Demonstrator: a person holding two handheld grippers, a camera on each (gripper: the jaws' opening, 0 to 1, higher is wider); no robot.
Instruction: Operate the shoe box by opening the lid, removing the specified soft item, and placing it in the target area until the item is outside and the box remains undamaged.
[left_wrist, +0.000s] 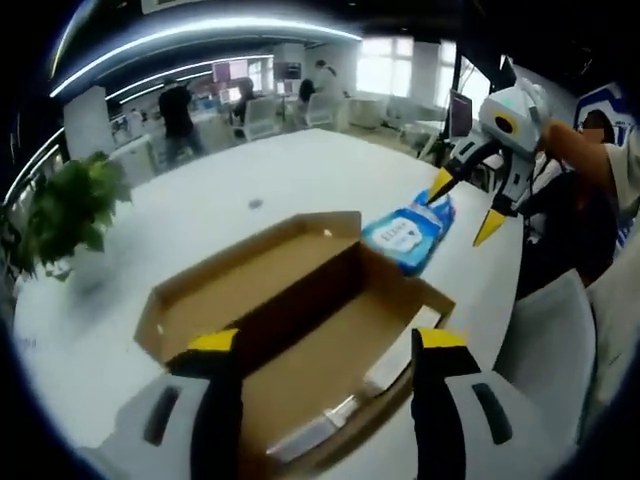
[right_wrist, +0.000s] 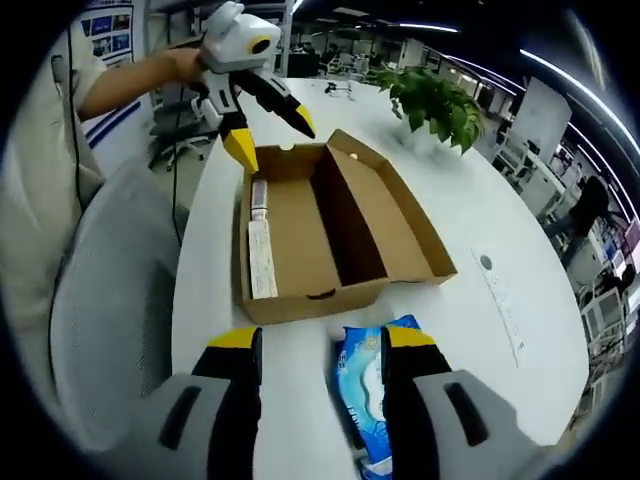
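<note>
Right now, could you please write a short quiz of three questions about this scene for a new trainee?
1. True or false: the lid of the shoe box is open.
2. Where does the blue soft pack lie? A) inside the box B) on the white table beside the box C) on the chair
3. Fill in: the right gripper stands with its jaws ____ over the pack.

Key:
1. True.
2. B.
3. Open. The left gripper is open too, near the box.
</note>
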